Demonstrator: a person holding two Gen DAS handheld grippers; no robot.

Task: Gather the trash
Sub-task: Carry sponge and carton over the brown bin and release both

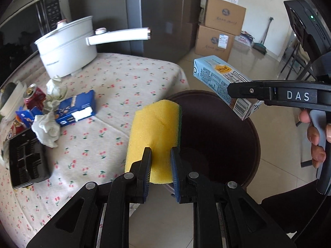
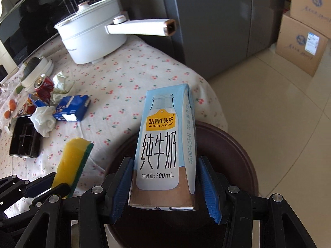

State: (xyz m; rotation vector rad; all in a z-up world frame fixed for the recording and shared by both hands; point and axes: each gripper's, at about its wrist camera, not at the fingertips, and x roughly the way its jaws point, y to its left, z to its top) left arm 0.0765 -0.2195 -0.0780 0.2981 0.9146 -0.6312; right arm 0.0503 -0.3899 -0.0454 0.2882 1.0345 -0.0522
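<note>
left gripper (image 1: 161, 165) pinching my sponge (image 1: 154, 136) | right gripper (image 2: 165, 184) clamping milk carton (image 2: 165, 144), long axis upright | dark bin (image 1: 217, 136) lower centre, directly beneath both, carton nearer

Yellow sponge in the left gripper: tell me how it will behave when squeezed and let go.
The yellow sponge probably compresses easily: the left gripper pinches it into a narrow waist between its pads. It seems light, standing out past the gripper without sagging. Released over the dark bin, it would likely spring back and drop softly, not roll.
</note>
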